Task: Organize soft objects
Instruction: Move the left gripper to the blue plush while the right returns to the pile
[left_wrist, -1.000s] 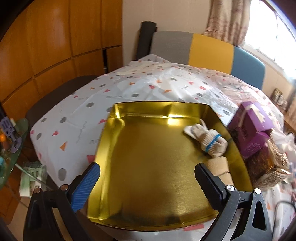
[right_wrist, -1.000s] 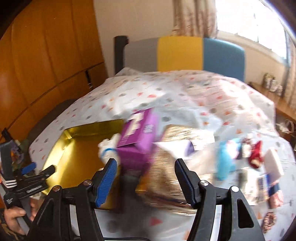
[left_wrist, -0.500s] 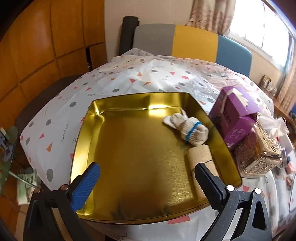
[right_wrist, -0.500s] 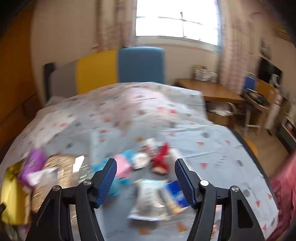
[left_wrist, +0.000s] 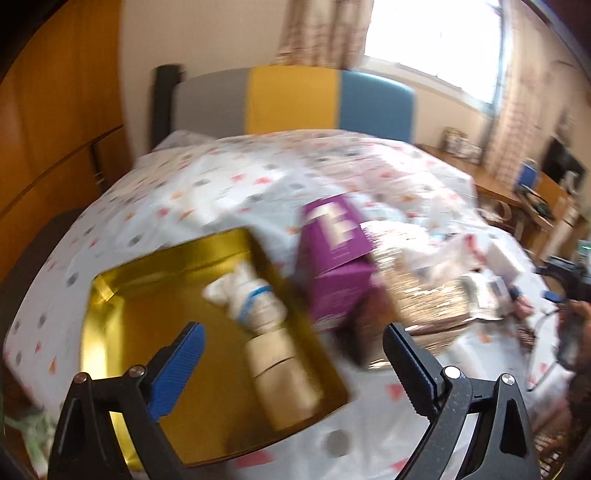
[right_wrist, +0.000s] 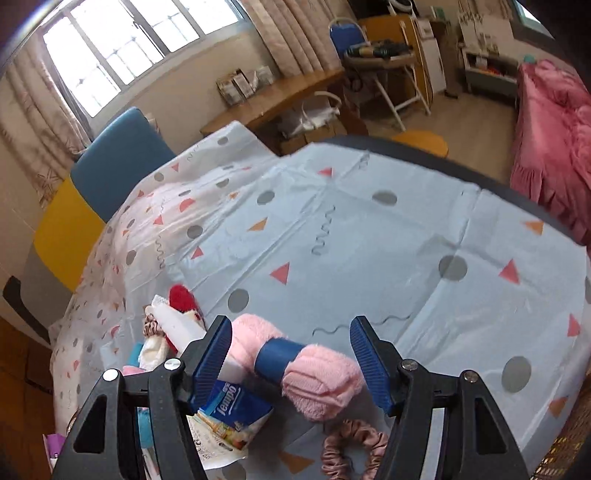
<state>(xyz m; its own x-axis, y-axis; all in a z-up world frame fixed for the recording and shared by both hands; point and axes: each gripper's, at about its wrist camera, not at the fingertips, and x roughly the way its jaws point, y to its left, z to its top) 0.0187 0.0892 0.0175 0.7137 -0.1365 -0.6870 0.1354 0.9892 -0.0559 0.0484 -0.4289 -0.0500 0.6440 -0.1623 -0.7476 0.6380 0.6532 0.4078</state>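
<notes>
In the right wrist view my right gripper (right_wrist: 291, 354) is open and hangs just above a rolled pink fluffy towel with a blue band (right_wrist: 295, 363), which lies on the table between the jaws. A pink scrunchie (right_wrist: 351, 448) lies below it. In the blurred left wrist view my left gripper (left_wrist: 291, 354) is open and empty over a gold tray (left_wrist: 122, 332). The tray holds a white rolled sock with a blue band (left_wrist: 251, 301) and a tan roll (left_wrist: 284, 373).
A purple box (left_wrist: 336, 254) and a gold patterned box (left_wrist: 417, 295) stand right of the tray. A Tempo tissue pack (right_wrist: 232, 410), a red soft item (right_wrist: 183, 297), a white packet (right_wrist: 177, 321) and other small items lie left of the towel. The patterned tablecloth (right_wrist: 351, 240) stretches beyond.
The right gripper has swung right, away from the boxes, and down over the pink towel. The left gripper has turned right, so the tray has shifted left in its view.
</notes>
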